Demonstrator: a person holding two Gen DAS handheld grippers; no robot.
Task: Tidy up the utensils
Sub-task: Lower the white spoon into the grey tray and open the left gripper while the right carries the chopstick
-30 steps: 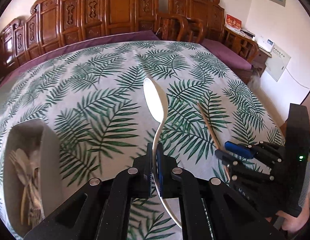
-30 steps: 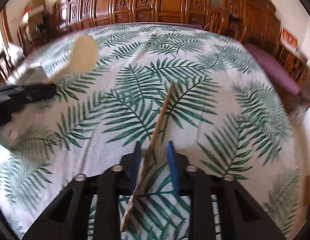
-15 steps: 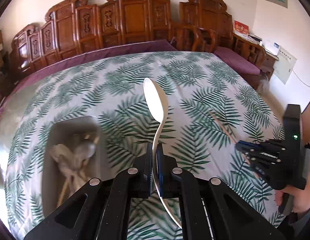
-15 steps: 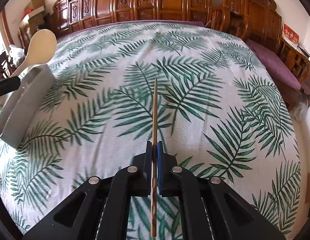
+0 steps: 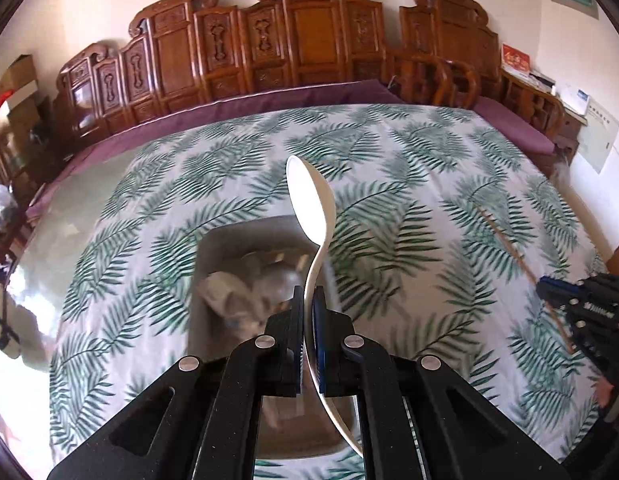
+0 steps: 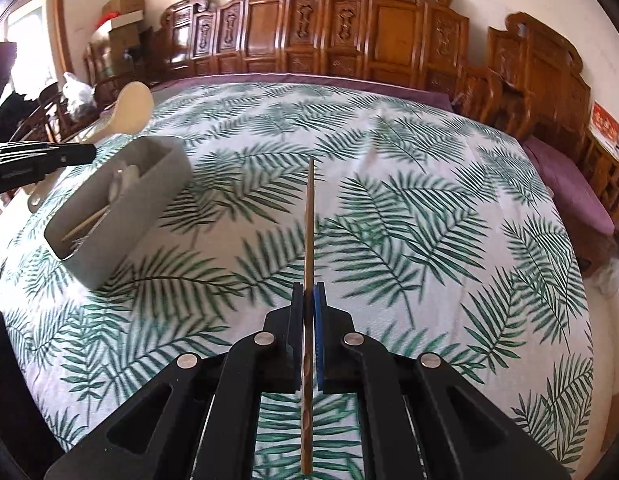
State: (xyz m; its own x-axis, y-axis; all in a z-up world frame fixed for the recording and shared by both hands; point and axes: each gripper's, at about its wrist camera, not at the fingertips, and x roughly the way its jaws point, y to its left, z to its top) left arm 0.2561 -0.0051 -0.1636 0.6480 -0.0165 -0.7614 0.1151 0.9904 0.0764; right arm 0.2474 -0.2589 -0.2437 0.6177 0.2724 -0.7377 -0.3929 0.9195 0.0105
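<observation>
Organizing utensils, mid-task. We see the left claw (image 5: 308,320) clenched on the handle of a cream spoon (image 5: 311,204), its bowl pointing forward and held above the grey bin (image 6: 121,204). The right claw (image 6: 308,316) is clenched on 1 wooden chopstick (image 6: 309,216), which runs straight ahead between the blue pads and hangs over the leaf-print table (image 6: 409,220), well apart from the bin.

Progress, as we judge it: part of the sorting looks done, since the bin already holds utensils. The 2 items in hand are lifted but not yet deposited. The spoon is nearer its goal, being over the bin opening in the left wrist view; the chopstick has the width of the cloth to cross. We see no other loose utensil on the cloth in either view, so these 2 may be the last, though the table edges lie partly out of sight.

Container: 1 rectangular grey bin with tall walls, open at the top, resting on the table to the left. In the right wrist view we make out pale spoon-like pieces at its far end and 1 thin wooden stick lying lengthwise. The left wrist view of its contents is blurred; we cannot count them.
</observation>
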